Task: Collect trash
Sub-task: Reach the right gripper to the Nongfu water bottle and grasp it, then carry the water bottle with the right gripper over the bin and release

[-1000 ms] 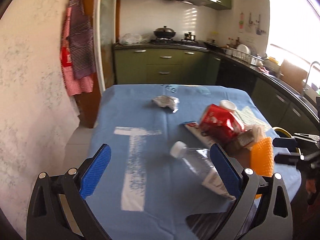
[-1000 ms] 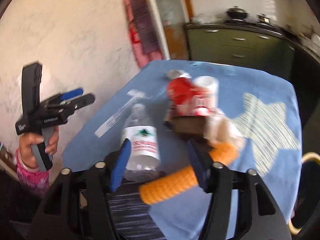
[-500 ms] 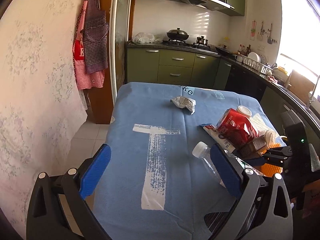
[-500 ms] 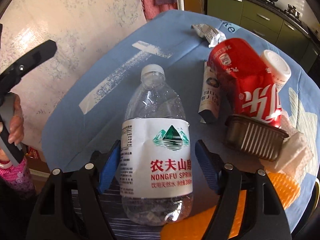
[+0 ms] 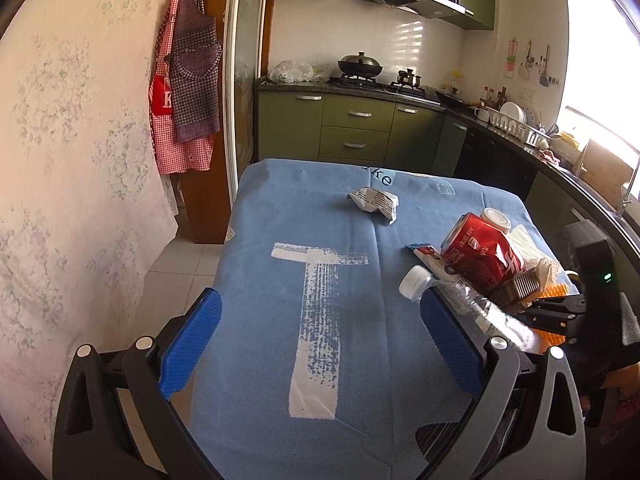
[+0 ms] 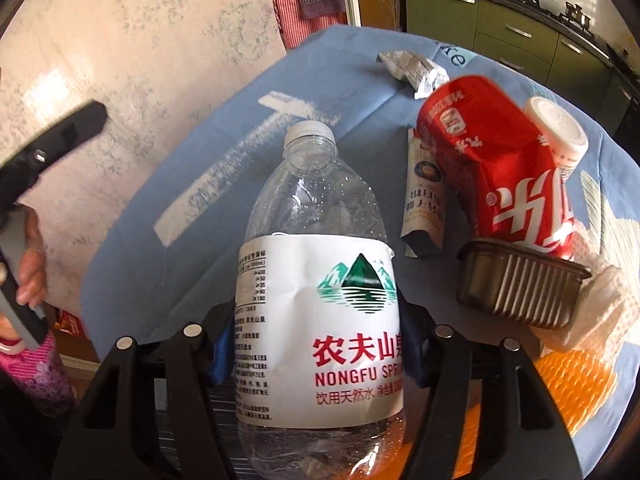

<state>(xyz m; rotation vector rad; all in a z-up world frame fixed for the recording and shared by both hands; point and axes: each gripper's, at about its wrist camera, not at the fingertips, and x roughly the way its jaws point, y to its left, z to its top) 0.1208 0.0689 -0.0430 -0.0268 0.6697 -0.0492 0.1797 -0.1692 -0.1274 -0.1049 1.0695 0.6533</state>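
A clear plastic water bottle (image 6: 316, 280) with a white label lies on the blue tablecloth (image 5: 304, 240). My right gripper (image 6: 316, 344) is shut on the bottle's labelled body, blue pads pressed on both sides. The bottle also shows in the left wrist view (image 5: 452, 296), cap towards the table's middle. My left gripper (image 5: 320, 344) is open and empty above the near end of the table. A red carton (image 6: 500, 164), a brown ribbed tray (image 6: 520, 288), a wrapper stick (image 6: 424, 200) and a crumpled paper (image 6: 416, 68) lie nearby.
An orange mesh piece (image 6: 572, 380) and a white tissue (image 6: 600, 308) lie at the table's right edge. A wallpapered wall (image 5: 72, 160) runs along the left. Green kitchen cabinets (image 5: 356, 132) stand behind the table. Aprons (image 5: 188, 92) hang by the door.
My right gripper moved in over the bottle and closed its jaws on the labelled body. The left gripper drew back and stayed open.
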